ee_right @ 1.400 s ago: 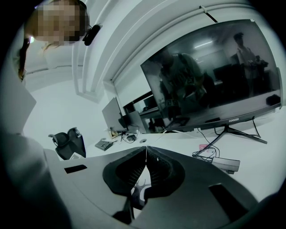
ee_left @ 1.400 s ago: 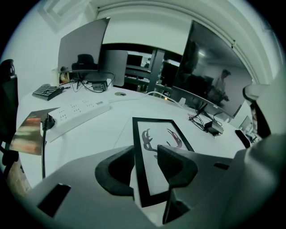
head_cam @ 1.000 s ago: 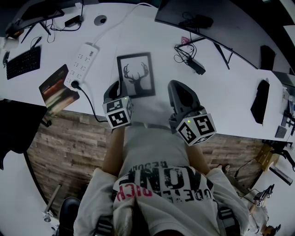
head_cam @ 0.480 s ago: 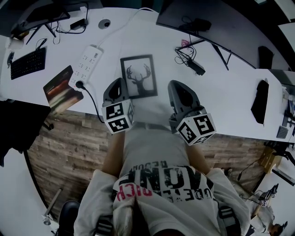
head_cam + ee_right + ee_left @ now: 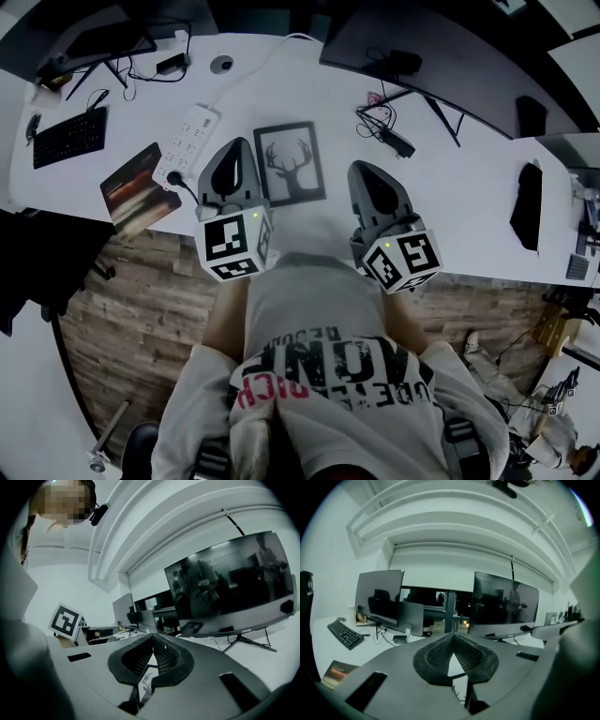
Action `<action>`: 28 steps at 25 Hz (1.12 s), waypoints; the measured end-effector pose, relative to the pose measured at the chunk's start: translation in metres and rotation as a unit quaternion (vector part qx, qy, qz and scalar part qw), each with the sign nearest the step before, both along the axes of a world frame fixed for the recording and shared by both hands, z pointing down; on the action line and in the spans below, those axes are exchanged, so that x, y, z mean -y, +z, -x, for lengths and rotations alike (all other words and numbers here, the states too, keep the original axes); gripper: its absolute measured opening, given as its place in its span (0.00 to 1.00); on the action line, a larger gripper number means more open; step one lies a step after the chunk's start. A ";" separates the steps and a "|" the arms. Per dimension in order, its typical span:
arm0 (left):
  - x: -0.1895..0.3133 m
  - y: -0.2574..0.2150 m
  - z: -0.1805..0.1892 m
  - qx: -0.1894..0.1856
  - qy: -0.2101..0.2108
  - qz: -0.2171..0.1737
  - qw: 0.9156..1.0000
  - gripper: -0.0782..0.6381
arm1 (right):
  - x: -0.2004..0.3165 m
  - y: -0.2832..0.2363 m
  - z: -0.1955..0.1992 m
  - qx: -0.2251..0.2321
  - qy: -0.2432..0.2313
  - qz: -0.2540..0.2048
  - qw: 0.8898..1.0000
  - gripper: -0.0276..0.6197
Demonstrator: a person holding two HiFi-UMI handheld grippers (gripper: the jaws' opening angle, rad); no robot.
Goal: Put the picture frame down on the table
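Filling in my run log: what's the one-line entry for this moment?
frame: flat on table | left claw: shut, empty | right claw: shut, empty | task: frame down

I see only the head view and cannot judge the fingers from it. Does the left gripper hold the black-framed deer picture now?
Observer: No. The left gripper has its fingers meeting tip to tip, with nothing between them.
Operator: And the right one?
Observer: The right gripper is shut and empty too. The black rectangular picture frame with the deer print shows below its fingertips.
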State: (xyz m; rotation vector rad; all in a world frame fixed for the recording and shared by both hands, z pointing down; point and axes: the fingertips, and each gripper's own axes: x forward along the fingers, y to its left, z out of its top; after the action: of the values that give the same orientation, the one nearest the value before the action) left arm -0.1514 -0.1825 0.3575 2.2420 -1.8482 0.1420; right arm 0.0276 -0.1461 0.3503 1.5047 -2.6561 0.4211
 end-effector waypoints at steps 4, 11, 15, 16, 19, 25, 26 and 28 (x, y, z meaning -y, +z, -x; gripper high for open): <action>-0.002 -0.031 0.004 0.004 0.012 -0.040 0.999 0.11 | -0.002 -0.015 0.002 -0.008 0.008 -0.024 1.000 0.05; -0.012 -0.074 0.005 0.007 0.038 -0.097 0.995 0.11 | -0.007 -0.035 0.007 -0.012 0.019 -0.050 0.998 0.04; -0.029 -0.093 0.005 0.003 0.045 -0.120 0.992 0.11 | -0.017 -0.047 0.011 -0.009 0.020 -0.062 0.998 0.04; -0.034 -0.097 0.004 0.003 0.047 -0.124 0.991 0.11 | -0.019 -0.050 0.011 -0.009 0.020 -0.066 0.998 0.04; -0.049 -0.104 0.002 -0.001 0.050 -0.131 0.990 0.11 | -0.026 -0.060 0.008 -0.009 0.021 -0.076 0.997 0.04; -0.074 -0.105 -0.006 0.002 0.046 -0.132 0.990 0.11 | -0.036 -0.077 0.001 -0.006 0.011 -0.093 0.996 0.04; -0.078 -0.106 -0.008 0.003 0.044 -0.132 0.990 0.11 | -0.038 -0.080 -0.001 -0.006 0.009 -0.095 0.995 0.04; -0.085 -0.106 -0.013 0.005 0.039 -0.133 0.990 0.11 | -0.042 -0.085 -0.005 -0.005 0.003 -0.099 0.995 0.04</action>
State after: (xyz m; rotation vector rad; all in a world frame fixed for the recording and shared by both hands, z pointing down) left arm -0.1381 -0.0973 0.2513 2.4934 -1.8816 -0.0857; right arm 0.0327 -0.1042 0.2658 1.5601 -2.7565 0.1549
